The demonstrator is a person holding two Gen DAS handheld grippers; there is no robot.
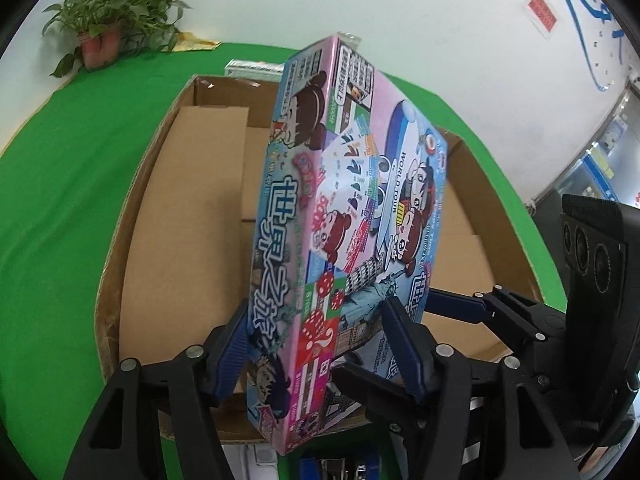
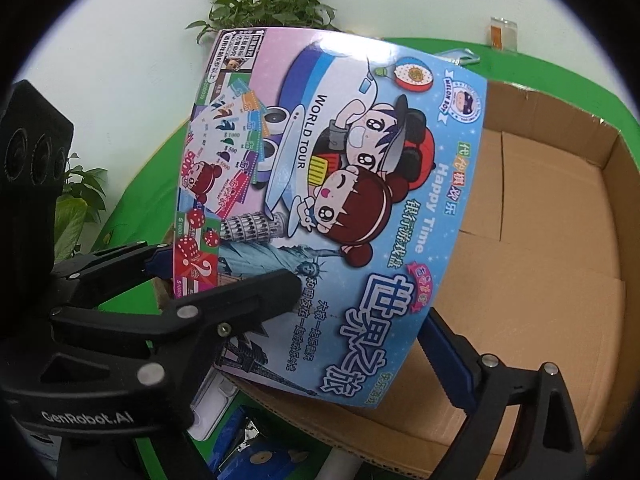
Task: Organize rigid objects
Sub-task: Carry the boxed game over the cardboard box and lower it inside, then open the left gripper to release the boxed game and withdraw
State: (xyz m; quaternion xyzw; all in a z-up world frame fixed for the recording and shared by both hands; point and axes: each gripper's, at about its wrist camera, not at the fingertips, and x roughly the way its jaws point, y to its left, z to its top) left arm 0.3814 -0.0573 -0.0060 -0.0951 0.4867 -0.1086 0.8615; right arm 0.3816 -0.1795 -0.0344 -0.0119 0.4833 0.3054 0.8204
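Game box point(image 1: 344, 216) sits clamped in the left tool point(image 1: 316, 344), whose blue pads press its two broad faces near the lower end, so the jaws are closed to the box's thickness and no further. From the left wrist view the box rises on edge toward 12 o'clock, tilted a little to 1 o'clock, above the open carton point(image 1: 132, 216).

The right tool point(image 2: 360, 316) also meets the box: its jaws stand wide, one black finger lying across the printed face at 9 o'clock and the blue-padded one against the long edge at 4 o'clock. It looks to bracket the box across its width, though whether it grips firmly or only steadies I cannot tell.

The step in hand appears to be lowering the box into the carton. To do it well, I would keep the left grip firm, since the glossy card may slip between the pads, and use the right tool to turn the box flat before it goes down, clearing the carton's near wall. The carton floor shows only folded cardboard flaps, so the box should lie level if set along the long side.

Outward, the carton rests on the green bench point(image 1: 60, 168). A potted plant point(image 1: 108, 16) stands at 11 o'clock by the wall, well apart from the carton.
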